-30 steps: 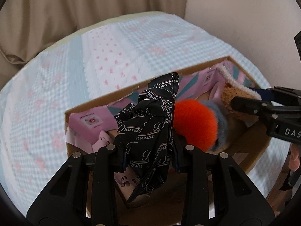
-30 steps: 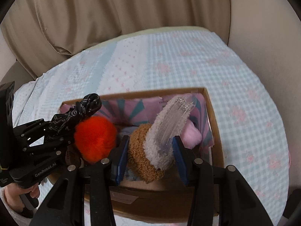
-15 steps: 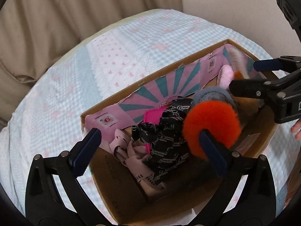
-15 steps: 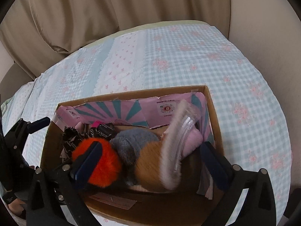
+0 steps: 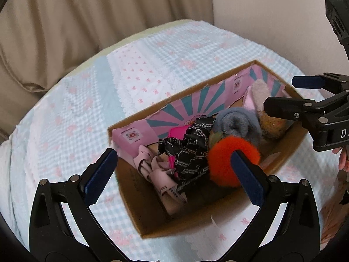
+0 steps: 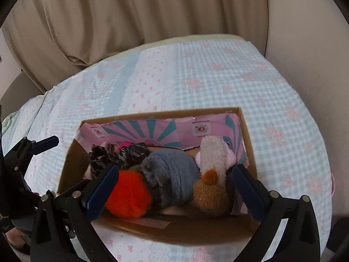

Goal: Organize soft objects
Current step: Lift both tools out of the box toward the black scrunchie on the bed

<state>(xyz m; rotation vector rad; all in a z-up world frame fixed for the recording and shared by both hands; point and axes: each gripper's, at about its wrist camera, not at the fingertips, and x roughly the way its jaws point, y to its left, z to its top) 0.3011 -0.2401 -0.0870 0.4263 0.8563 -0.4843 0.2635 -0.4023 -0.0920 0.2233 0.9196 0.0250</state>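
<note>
A cardboard box [image 5: 135, 198] [image 6: 72, 166] with a pink and teal lining lies on the bed. Inside are a black printed cloth [image 5: 189, 150] [image 6: 122, 155], pale pink ribbon cloth [image 5: 157, 170], an orange pompom [image 5: 226, 159] [image 6: 128, 196], a grey fluffy item [image 5: 237, 124] [image 6: 174, 174], a brown plush [image 5: 272, 124] [image 6: 209, 194] and a pink and white fuzzy slipper [image 5: 255, 93] [image 6: 213, 155]. My left gripper [image 5: 174, 179] is open and empty above the box's near left. My right gripper [image 6: 174, 192] is open and empty above the box's near side; it also shows in the left wrist view [image 5: 290, 93].
The bed cover [image 5: 152, 65] [image 6: 218, 83] is light blue gingham with pink flowers and a white strip. Beige curtains [image 6: 130, 17] hang behind the bed. A plain wall [image 5: 272, 11] stands to the right.
My left gripper opened and let the black cloth fall into the box. My right gripper opened and let the slipper and brown plush drop in. Both pulled back and up.
</note>
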